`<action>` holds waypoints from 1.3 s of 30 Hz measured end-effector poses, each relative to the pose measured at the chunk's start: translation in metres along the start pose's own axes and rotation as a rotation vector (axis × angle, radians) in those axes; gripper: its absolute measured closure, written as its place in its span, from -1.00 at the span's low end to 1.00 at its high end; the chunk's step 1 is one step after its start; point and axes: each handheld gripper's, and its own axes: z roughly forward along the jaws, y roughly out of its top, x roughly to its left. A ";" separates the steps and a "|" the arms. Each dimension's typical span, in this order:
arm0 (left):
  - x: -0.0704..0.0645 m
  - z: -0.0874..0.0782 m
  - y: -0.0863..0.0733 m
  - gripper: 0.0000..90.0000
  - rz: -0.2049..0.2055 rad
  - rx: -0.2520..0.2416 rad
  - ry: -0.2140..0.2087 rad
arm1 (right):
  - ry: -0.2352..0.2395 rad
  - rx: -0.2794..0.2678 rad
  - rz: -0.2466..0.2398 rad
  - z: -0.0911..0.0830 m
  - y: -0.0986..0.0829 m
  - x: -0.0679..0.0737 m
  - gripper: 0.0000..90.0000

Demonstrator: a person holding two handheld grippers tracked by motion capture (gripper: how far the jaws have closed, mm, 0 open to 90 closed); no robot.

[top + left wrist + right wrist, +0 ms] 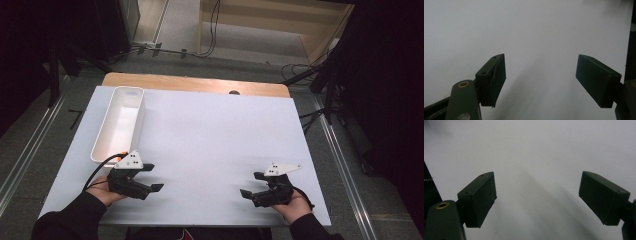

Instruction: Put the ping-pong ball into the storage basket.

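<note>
Near the table's front left, my left gripper (153, 177) is held in a hand, jaws wide apart and pointing toward the middle of the white tabletop (210, 140). At the front right, my right gripper (251, 184) is held the same way and faces inward, also open. In the left gripper view the left gripper (541, 75) has only bare white surface between its black pads. The right gripper (537, 195) looks the same in the right gripper view, with nothing held.
A long white bin (119, 124) lies along the table's left side, just beyond my left gripper. The wooden table edge (195, 82) runs along the back. Cables and dark stands are on the floor behind and to the right.
</note>
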 end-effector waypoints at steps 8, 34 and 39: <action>-0.001 -0.003 -0.005 -0.46 0.003 -0.004 -0.005 | -0.002 -0.002 0.001 0.000 0.000 0.000 -0.71; -0.002 0.000 -0.006 -0.46 0.030 0.009 -0.003 | -0.002 0.010 -0.002 0.001 0.000 0.001 -0.71; -0.006 0.005 -0.008 -0.54 0.087 0.001 0.000 | -0.005 0.010 -0.015 0.001 0.000 0.001 -0.71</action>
